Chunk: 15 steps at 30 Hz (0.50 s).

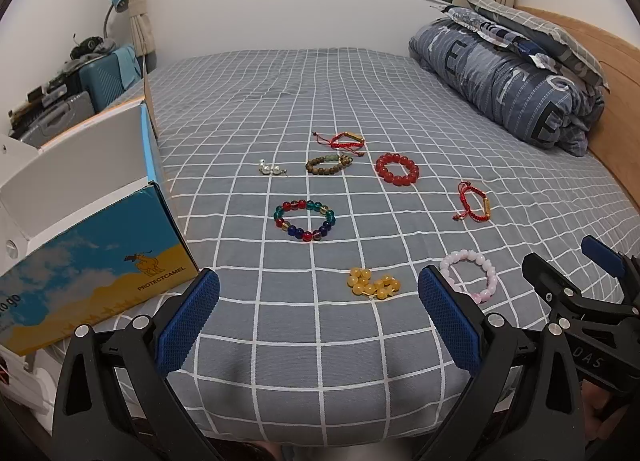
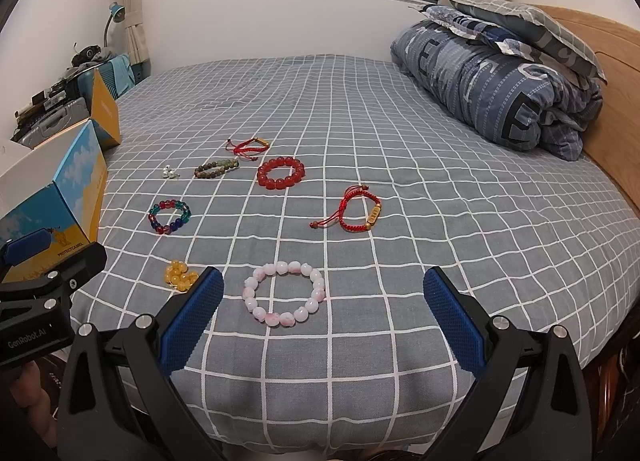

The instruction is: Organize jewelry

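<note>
Grey checked bedsheet [image 1: 320, 341] carries all the jewelry I see: a pink bracelet [image 2: 284, 293] nearest my right gripper [image 2: 323, 315], a yellow bracelet [image 1: 372, 282] ahead of my left gripper [image 1: 319, 319], and more bracelets farther up. Both grippers hang released, fingers wide apart and holding nothing. An open box [image 1: 96, 261] sits at the left edge.

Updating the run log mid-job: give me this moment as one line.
left gripper: open, empty | right gripper: open, empty | pink bracelet: on bed, nearest right | shoebox: open, left | nothing boxed visibly
</note>
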Each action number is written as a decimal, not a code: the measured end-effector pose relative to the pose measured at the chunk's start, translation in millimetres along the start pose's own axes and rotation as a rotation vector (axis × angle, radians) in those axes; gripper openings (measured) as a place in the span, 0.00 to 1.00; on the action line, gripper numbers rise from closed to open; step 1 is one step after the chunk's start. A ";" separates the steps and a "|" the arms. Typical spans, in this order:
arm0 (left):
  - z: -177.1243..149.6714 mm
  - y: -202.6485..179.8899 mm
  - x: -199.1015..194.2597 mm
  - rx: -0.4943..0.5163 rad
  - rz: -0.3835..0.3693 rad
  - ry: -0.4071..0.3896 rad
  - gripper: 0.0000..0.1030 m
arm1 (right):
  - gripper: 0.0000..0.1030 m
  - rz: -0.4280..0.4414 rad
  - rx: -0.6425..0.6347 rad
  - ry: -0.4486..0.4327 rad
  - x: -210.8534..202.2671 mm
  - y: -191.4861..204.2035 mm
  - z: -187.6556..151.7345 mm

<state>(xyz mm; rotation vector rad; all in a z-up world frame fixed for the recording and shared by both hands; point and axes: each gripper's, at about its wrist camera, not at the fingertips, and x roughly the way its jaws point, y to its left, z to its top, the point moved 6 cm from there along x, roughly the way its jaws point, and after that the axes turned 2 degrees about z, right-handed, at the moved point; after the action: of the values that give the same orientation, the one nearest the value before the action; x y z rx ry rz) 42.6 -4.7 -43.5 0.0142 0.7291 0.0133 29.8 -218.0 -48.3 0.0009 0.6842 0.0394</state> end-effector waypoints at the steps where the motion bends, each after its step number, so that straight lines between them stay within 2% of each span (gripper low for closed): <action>1: 0.1 0.2 0.0 0.000 0.002 0.001 0.95 | 0.93 0.000 0.000 0.000 0.0 0.0 -0.1; 15: -1.3 -3.3 1.6 0.006 0.010 0.004 0.95 | 0.93 0.000 -0.002 -0.001 0.1 0.4 -0.7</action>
<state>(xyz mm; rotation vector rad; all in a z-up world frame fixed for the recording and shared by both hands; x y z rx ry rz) 43.0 -7.9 -45.6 0.0235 0.7330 0.0208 29.4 -217.6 -49.0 -0.0008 0.6830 0.0397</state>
